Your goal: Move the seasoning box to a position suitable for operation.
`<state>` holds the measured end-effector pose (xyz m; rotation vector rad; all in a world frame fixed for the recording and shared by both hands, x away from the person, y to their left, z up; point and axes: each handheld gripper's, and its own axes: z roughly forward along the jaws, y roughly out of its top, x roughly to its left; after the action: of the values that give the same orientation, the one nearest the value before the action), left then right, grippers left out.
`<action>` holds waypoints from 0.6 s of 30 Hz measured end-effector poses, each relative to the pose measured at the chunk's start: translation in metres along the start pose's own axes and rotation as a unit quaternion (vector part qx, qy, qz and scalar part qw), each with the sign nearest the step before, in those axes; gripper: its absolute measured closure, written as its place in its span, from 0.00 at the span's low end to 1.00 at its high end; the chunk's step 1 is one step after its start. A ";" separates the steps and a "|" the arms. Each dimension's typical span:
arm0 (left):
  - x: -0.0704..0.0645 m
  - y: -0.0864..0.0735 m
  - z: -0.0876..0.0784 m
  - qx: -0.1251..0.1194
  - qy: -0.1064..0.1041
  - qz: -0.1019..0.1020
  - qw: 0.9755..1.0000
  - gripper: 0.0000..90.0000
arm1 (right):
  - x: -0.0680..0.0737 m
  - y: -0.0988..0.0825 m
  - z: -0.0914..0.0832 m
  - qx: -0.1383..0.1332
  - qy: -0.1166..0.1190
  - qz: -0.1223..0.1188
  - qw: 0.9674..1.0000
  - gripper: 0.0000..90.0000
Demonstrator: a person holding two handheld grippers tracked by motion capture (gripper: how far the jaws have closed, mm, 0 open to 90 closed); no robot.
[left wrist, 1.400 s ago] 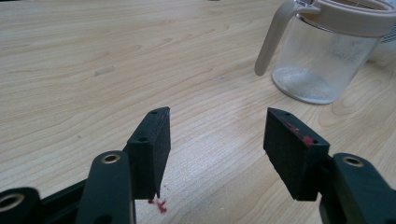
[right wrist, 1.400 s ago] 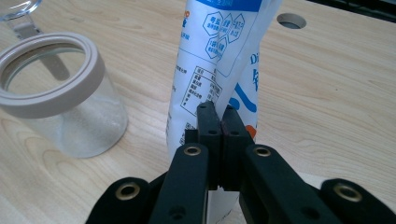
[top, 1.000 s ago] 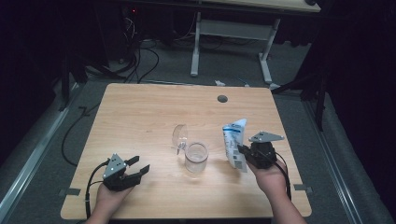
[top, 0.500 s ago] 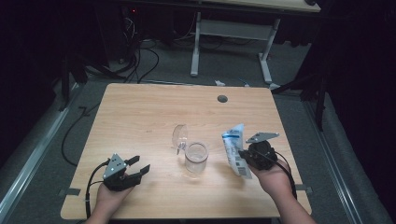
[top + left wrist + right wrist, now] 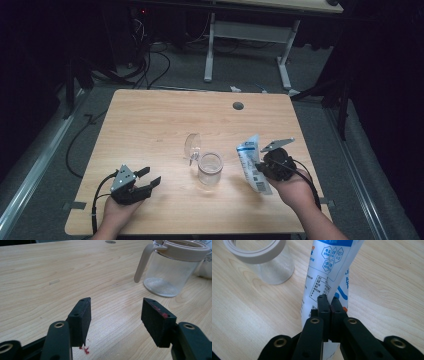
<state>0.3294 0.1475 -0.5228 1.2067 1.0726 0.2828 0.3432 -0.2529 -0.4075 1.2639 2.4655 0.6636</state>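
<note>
Right of centre, the right gripper (image 5: pixel 260 167) pinches the pouch (image 5: pixel 251 161) beside the open, near-empty jar (image 5: pixel 209 169); pouring remains. Left gripper (image 5: pixel 148 179) fingers gape, empty.

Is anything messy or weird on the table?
Yes. Small red specks lie on the table under the left claw, with a red smear on one of its pads. Nothing looks spilled or broken.

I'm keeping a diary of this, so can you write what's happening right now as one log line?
right gripper: shut on white pouch, held up beside jar | left gripper: open, holds nothing | clear jar: upright on table, lid open
</note>
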 end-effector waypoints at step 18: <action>-0.001 -0.001 0.000 0.002 -0.007 0.001 1.000 0.46 | 0.000 0.011 -0.004 0.050 0.008 -0.010 0.999 1.00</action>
<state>0.3286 0.1462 -0.5228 1.2122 1.0598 0.2725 0.3483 -0.2487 -0.3982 1.2712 2.5499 0.5524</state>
